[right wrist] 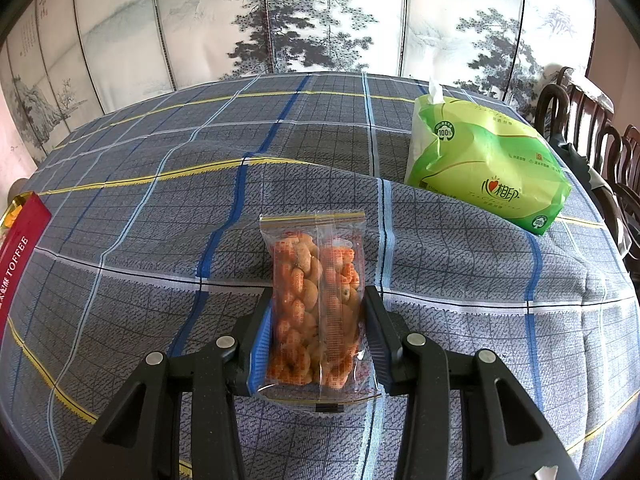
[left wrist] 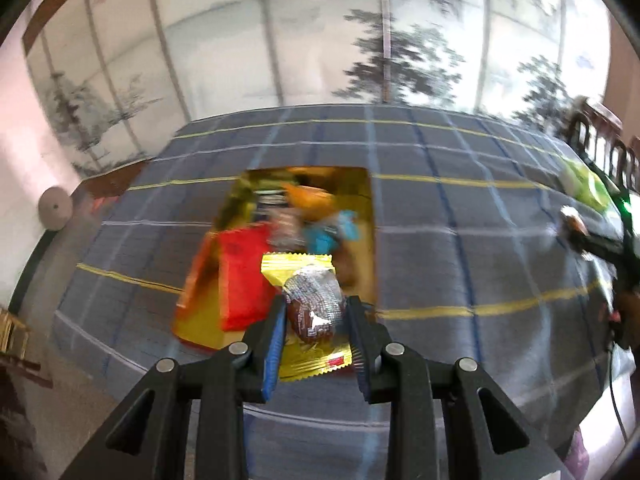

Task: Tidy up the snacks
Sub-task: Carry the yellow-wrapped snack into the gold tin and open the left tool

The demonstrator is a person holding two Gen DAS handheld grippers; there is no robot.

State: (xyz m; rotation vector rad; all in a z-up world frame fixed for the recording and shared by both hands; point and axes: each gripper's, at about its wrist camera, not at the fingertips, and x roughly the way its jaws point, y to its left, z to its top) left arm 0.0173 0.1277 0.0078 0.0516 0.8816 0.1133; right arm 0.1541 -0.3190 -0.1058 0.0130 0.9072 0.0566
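My left gripper (left wrist: 316, 304) is shut on a brown snack in a clear wrapper (left wrist: 314, 306), held above a yellow packet (left wrist: 308, 344) at the near end of an open gold snack box (left wrist: 370, 216). The box holds a red packet (left wrist: 242, 276), a blue candy (left wrist: 328, 236) and an orange packet (left wrist: 308, 196); this view is motion-blurred. My right gripper (right wrist: 318, 300) is shut on a clear bag of orange crackers (right wrist: 316, 300), held above the plaid tablecloth (right wrist: 480, 300). The box's red "TOFFEE" side (right wrist: 18, 256) shows at the left edge of the right wrist view.
A green tissue pack (right wrist: 486, 164) lies on the cloth at the far right, also seen in the left wrist view (left wrist: 588, 188). Dark wooden chairs (right wrist: 592, 132) stand beyond the table's right edge. A painted folding screen (right wrist: 320, 16) stands behind the table.
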